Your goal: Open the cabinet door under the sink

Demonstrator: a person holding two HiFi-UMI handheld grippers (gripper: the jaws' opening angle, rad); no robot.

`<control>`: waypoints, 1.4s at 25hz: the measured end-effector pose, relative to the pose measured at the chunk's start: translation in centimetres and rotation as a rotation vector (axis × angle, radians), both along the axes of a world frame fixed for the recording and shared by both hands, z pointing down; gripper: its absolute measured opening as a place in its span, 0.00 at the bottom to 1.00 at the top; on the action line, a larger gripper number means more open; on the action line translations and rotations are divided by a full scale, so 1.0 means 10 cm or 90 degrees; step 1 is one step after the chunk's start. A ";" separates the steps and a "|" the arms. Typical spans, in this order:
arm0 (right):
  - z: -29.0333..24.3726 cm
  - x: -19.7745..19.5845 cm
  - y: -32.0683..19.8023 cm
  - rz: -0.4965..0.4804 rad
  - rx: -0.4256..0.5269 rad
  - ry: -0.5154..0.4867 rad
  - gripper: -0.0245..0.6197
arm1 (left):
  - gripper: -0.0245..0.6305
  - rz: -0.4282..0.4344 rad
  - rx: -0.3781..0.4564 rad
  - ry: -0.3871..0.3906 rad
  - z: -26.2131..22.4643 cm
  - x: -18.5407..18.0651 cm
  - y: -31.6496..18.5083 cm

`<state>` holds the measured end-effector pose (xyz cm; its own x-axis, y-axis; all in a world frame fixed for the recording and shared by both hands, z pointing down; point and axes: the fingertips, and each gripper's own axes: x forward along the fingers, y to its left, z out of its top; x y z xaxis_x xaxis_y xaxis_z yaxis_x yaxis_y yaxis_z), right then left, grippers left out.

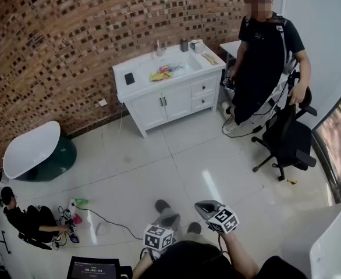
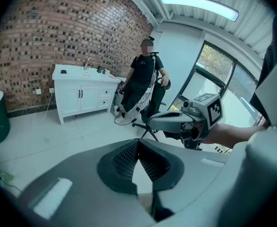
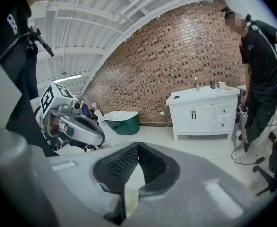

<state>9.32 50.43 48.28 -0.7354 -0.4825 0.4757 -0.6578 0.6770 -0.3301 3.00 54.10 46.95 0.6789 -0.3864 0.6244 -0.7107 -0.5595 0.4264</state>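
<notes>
1. Left gripper view: the left gripper (image 2: 138, 145) is pointing down at the floor, and its jaws are pressing together at the tips with nothing between them.
2. In the right gripper view, the right gripper (image 3: 138, 148) is doing the same: its jaws are meeting at the tips and gripping nothing.
3. In the head view both grippers are hanging side by side at 6 o'clock over the white tile floor (image 1: 176, 161), the right one at 3 o'clock of the left.
4. At 9 o'clock a seated person (image 1: 28, 221) is sitting on the floor among cables, and at 10 o'clock a green-and-white tub (image 1: 36, 150) is standing near the wall.
5. At 12 o'clock the white cabinet (image 1: 202, 95) is standing against the wall, well apart from both grippers. Its two doors (image 1: 176, 102) under the sink (image 1: 185, 63) are sitting closed.
6. At 2 o'clock a standing person (image 1: 263, 57) in black is standing just beside the cabinet's right end, with a black office chair (image 1: 290, 141) near them.
7. Behind everything, the brick wall (image 1: 71, 39) is filling 10 to 12 o'clock.
</notes>
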 end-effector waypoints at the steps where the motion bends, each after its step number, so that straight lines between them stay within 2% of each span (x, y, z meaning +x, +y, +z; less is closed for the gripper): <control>1: -0.02 -0.01 -0.13 -0.001 0.008 0.002 0.02 | 0.06 -0.003 0.002 -0.001 0.02 -0.01 -0.12; 6: -0.10 -0.08 -0.63 -0.003 0.023 0.009 0.03 | 0.06 -0.010 0.011 -0.001 0.07 -0.06 -0.74; 11: -0.23 -0.08 -1.15 -0.010 0.027 0.042 0.03 | 0.06 -0.024 0.033 0.033 -0.09 -0.04 -1.49; 16: -0.22 -0.35 -1.55 -0.001 0.021 0.054 0.03 | 0.06 -0.022 0.007 0.030 0.06 -0.35 -1.88; 20: -0.41 -0.59 -2.18 -0.012 0.050 0.061 0.02 | 0.06 -0.020 0.034 0.029 -0.04 -0.56 -2.58; 25: -0.55 -1.07 -2.62 -0.036 0.066 0.049 0.03 | 0.06 -0.059 0.035 0.027 0.05 -0.99 -3.24; 29: -0.61 -1.38 -2.79 -0.055 0.060 0.034 0.03 | 0.06 -0.082 0.013 0.002 0.17 -1.28 -3.62; 32: -0.53 -1.41 -2.86 -0.092 0.039 0.039 0.02 | 0.06 -0.100 0.000 -0.006 0.23 -1.29 -3.86; 35: -0.40 -1.26 -3.09 -0.120 0.029 0.047 0.03 | 0.06 -0.108 -0.015 -0.015 0.34 -1.12 -4.15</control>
